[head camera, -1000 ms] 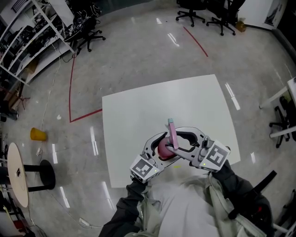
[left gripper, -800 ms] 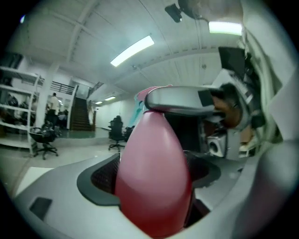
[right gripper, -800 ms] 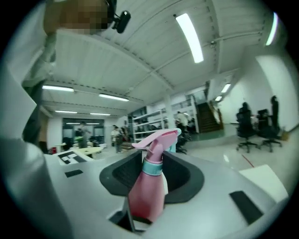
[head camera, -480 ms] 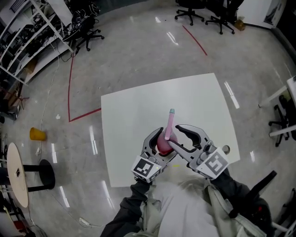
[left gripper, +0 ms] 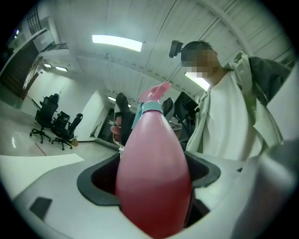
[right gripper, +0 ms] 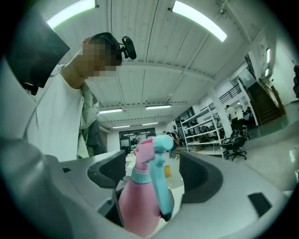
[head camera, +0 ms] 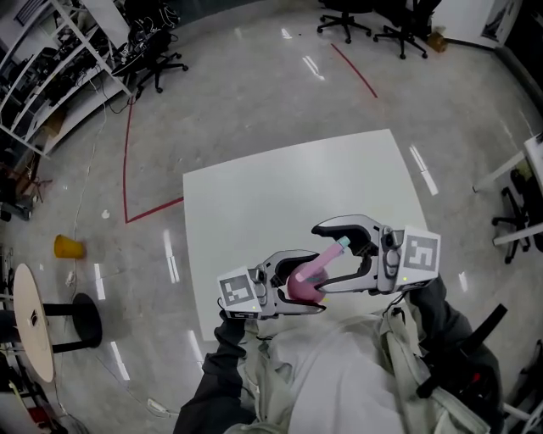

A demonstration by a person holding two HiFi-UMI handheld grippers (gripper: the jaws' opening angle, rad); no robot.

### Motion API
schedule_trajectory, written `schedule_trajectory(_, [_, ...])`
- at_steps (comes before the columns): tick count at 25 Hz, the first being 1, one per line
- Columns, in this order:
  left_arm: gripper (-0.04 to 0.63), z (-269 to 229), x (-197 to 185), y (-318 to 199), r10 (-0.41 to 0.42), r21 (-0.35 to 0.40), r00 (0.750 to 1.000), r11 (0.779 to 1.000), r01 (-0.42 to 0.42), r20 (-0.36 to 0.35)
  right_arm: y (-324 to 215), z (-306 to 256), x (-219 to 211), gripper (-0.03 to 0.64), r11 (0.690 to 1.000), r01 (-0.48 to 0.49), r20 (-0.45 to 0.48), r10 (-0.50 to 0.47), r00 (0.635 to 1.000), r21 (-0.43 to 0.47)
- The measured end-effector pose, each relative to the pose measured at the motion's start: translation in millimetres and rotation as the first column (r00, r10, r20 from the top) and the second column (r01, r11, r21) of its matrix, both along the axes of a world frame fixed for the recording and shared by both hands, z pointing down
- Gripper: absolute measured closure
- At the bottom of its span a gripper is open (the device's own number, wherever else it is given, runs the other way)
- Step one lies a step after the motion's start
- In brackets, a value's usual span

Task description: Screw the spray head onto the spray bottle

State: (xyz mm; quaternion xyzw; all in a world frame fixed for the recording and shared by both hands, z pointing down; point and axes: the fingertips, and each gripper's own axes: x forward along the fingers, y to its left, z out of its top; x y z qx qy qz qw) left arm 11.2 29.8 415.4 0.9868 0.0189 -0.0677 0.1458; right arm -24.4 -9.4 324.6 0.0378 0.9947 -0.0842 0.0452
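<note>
A pink spray bottle (head camera: 297, 288) is held above the near edge of the white table (head camera: 280, 195), tilted to the right. My left gripper (head camera: 299, 283) is shut on its belly; in the left gripper view the bottle (left gripper: 154, 177) fills the gap between the dark pads. The pink and teal spray head (head camera: 328, 255) sits on the bottle's neck. My right gripper (head camera: 321, 258) reaches in from the right, its jaws opening around the spray head (right gripper: 152, 154). In the right gripper view both pads stand clear of it.
Office chairs (head camera: 373, 25) stand on the floor beyond the table, and shelving (head camera: 51, 76) runs along the far left. A yellow cup (head camera: 69, 246) and a round side table (head camera: 34, 318) are on the left. Red tape (head camera: 127, 169) marks the floor.
The right gripper has let go of the spray head and its jaws have spread wide. The bottle has tipped from upright toward the right, and the left gripper has shifted left.
</note>
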Motion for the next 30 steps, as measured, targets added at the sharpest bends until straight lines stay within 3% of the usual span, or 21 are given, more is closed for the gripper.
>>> schedule_trajectory(2, [0.158, 4, 2, -9, -0.049, 0.005, 0.999, 0.999, 0.048, 0.006, 3, 0, -5, 0.272, 0.999, 0.005, -0.019, -0.004, 1.0, 0.042])
schedule_trajectory(3, [0.158, 5, 0, -15, -0.086, 0.004, 0.996, 0.996, 0.086, 0.007, 2, 3, -7, 0.407, 0.998, -0.007, -0.04, 0.01, 0.999, 0.064])
schedule_trajectory(4, [0.158, 7, -2, -21, -0.128, 0.007, 0.992, 0.992, 0.128, 0.012, 1, 6, -8, 0.472, 0.997, -0.026, -0.06, 0.031, 0.998, 0.078])
schedule_trajectory(7, [0.158, 21, -6, -41, -0.293, 0.057, 0.952, 0.956, 0.288, 0.092, -10, 19, -8, 0.508, 0.99, -0.118, -0.119, 0.127, 0.985, 0.08])
schedule_trajectory(9, [0.158, 33, -8, -58, -0.432, 0.1, 0.887, 0.901, 0.421, 0.162, -29, 30, -7, 0.509, 0.961, -0.275, -0.164, 0.278, 0.946, 0.042])
schedule_trajectory(12, [0.159, 55, -12, -84, -0.613, 0.171, 0.723, 0.787, 0.592, 0.318, -55, 45, -3, 0.509, 0.826, -0.563, -0.247, 0.544, 0.802, -0.011])
schedule_trajectory(13, [0.16, 60, -10, -87, -0.639, 0.18, 0.689, 0.764, 0.62, 0.342, -55, 48, -4, 0.509, 0.799, -0.602, -0.258, 0.586, 0.768, 0.023])
schedule_trajectory(14, [0.16, 61, -7, -87, -0.647, 0.17, 0.683, 0.757, 0.631, 0.339, -52, 48, -6, 0.509, 0.792, -0.605, -0.256, 0.603, 0.756, 0.078])
schedule_trajectory(16, [0.16, 54, -3, -82, -0.622, 0.118, 0.732, 0.778, 0.617, 0.278, -41, 39, -12, 0.509, 0.813, -0.557, -0.212, 0.582, 0.785, 0.169])
schedule_trajectory(18, [0.16, 45, -5, -75, -0.572, 0.084, 0.792, 0.819, 0.568, 0.214, -27, 26, -14, 0.475, 0.868, -0.464, -0.151, 0.49, 0.858, 0.177])
schedule_trajectory(19, [0.16, 40, -6, -70, -0.541, 0.078, 0.82, 0.84, 0.537, 0.187, -17, 20, -11, 0.409, 0.904, -0.399, -0.137, 0.419, 0.898, 0.154])
schedule_trajectory(21, [0.16, 30, -11, -60, -0.465, 0.07, 0.875, 0.886, 0.459, 0.133, -2, 9, 4, 0.393, 0.96, -0.269, -0.099, 0.276, 0.956, 0.076])
schedule_trajectory(24, [0.16, 9, -13, -40, -0.277, 0.044, 0.96, 0.96, 0.275, 0.036, -5, -9, 32, 0.393, 0.991, -0.125, 0.034, 0.127, 0.991, -0.047])
schedule_trajectory(25, [0.16, 3, -13, -31, -0.202, 0.04, 0.979, 0.979, 0.201, 0.015, -8, -6, 35, 0.393, 0.994, -0.093, 0.039, 0.095, 0.995, -0.05])
schedule_trajectory(27, [0.16, 0, -8, -14, -0.067, 0.043, 0.997, 0.997, 0.066, 0.027, -4, 13, 26, 0.393, 0.999, -0.029, -0.054, 0.027, 0.998, -0.02])
schedule_trajectory(29, [0.16, 1, 3, 1, 0.047, 0.04, 0.997, 0.998, -0.05, 0.064, 8, 26, 9, 0.393, 0.998, 0.055, -0.129, -0.055, 0.99, -0.002])
schedule_trajectory(30, [0.16, 2, 9, 8, 0.092, 0.031, 0.993, 0.995, -0.094, 0.07, 13, 25, 2, 0.393, 0.996, 0.091, -0.119, -0.091, 0.989, -0.007])
